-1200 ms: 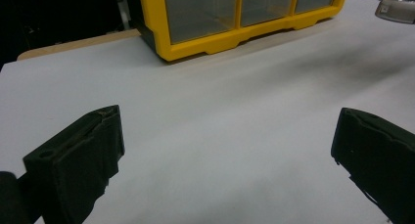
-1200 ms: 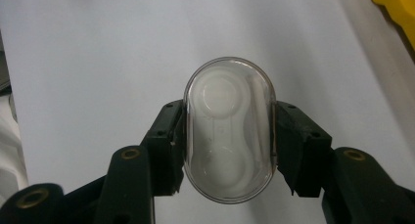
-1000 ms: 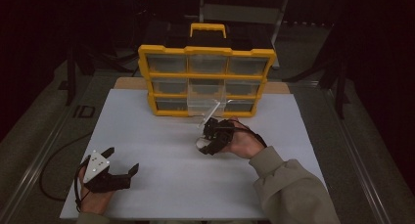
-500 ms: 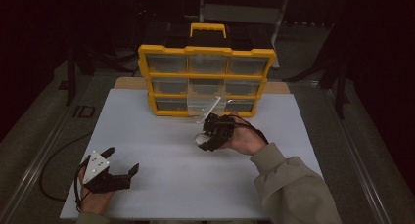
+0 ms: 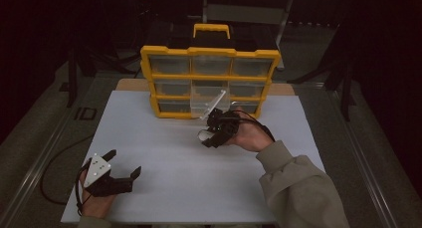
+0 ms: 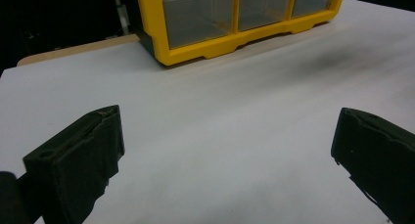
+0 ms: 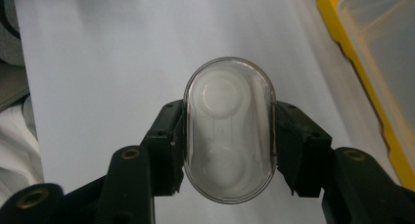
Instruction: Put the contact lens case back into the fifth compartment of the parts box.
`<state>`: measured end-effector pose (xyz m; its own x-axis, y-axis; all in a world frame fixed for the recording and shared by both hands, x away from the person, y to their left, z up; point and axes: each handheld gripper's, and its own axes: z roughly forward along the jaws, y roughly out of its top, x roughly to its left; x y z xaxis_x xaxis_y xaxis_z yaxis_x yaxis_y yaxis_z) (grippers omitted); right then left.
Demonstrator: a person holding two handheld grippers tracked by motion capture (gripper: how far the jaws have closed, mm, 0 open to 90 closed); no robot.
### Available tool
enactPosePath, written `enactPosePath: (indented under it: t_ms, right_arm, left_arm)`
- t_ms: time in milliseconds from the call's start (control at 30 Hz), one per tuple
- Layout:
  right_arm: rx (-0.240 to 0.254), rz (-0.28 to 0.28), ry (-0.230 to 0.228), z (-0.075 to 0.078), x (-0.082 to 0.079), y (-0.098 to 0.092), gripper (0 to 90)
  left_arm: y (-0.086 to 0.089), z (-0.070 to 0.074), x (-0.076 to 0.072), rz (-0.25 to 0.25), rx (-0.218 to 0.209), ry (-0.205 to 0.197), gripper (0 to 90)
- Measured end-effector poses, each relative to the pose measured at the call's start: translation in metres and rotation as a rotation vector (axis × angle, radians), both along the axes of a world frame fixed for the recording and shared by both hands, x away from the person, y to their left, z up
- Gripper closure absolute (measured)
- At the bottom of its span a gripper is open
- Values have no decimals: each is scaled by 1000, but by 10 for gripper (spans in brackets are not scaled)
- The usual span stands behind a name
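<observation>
My right gripper (image 7: 229,145) is shut on a clear oval plastic case (image 7: 229,131) with a white two-cup insert inside; both pads press its long sides. In the high view this right gripper (image 5: 211,134) hangs over the white table just in front of the yellow drawer organizer (image 5: 209,81), the case (image 5: 204,135) showing pale at its tip. A clear drawer (image 5: 211,104) stands pulled out of the organizer's bottom row, right behind the hand. My left gripper (image 5: 122,168) rests at the near left of the table, open, nothing between its jaws (image 6: 220,150).
The organizer (image 6: 235,18) has three rows of clear drawers and a yellow handle on top. White table surface (image 5: 164,153) spreads between the two grippers. A black cable (image 5: 54,163) trails off the left edge. Dark floor and stands surround the table.
My right gripper has risen a little with the clear case, toward the pulled-out drawer. The left gripper has kept still.
</observation>
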<state>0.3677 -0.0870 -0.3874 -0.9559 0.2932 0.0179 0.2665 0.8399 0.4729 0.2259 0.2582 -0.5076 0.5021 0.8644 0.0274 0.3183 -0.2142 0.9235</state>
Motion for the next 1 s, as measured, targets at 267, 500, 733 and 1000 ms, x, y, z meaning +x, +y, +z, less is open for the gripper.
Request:
enactPosePath:
  t_ms: [267,500,733,1000]
  right_arm:
    - [3,-2,0,11,5,0,489]
    - [4,3,-10,21,7,2,489]
    - [4,0,-18,29,12,2,489]
    - [4,-13,-22,40,18,1,489]
  left_arm:
    - [0,0,0,-1,0,0,0]
    - [0,0,0,-1,-2,0,0]
    - [0,0,0,0,-2,-2,0]
    - [0,0,0,1,-1,-3,0]
